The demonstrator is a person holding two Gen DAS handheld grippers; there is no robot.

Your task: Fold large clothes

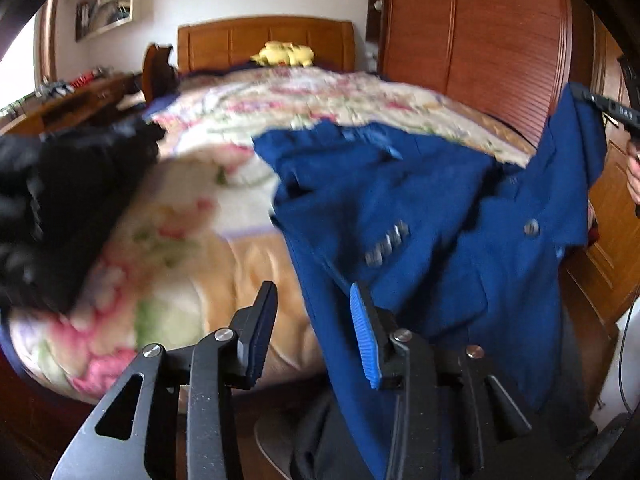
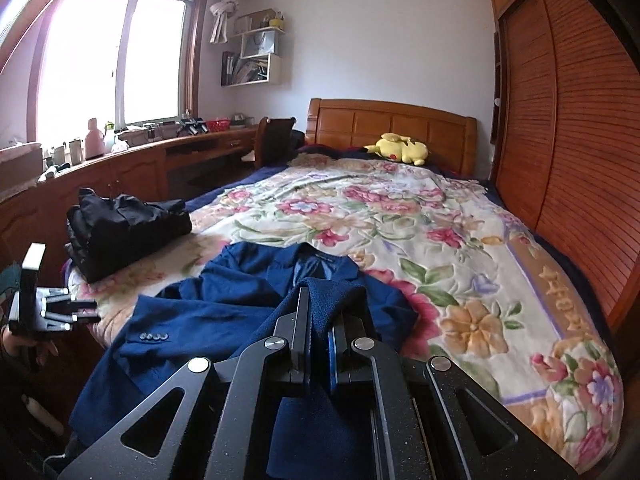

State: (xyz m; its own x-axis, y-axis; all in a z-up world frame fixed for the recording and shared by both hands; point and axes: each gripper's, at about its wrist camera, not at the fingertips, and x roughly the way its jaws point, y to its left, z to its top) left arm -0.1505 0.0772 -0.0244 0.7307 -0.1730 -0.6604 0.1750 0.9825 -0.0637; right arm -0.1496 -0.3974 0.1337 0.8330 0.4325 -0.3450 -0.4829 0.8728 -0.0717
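Note:
A dark blue suit jacket (image 2: 224,304) lies at the foot of the bed, one sleeve with buttons hanging over the edge. My right gripper (image 2: 320,320) is shut on a fold of its cloth and holds that part raised; in the left wrist view it shows as the right gripper (image 1: 580,94) with the blue jacket (image 1: 420,208) draped from it. My left gripper (image 1: 314,320) is open below the bed's edge, with the jacket's hanging edge just by its blue-padded finger and neither pad pressing on it. From the right wrist it appears as the left gripper (image 2: 88,312) at the far left.
A folded black garment (image 2: 120,228) sits on the near left corner of the bed's floral blanket (image 2: 460,240). A yellow plush toy (image 2: 400,148) rests by the wooden headboard (image 2: 400,120). A slatted wardrobe (image 2: 560,140) runs along the right; a long desk (image 2: 140,160) and chair stand left.

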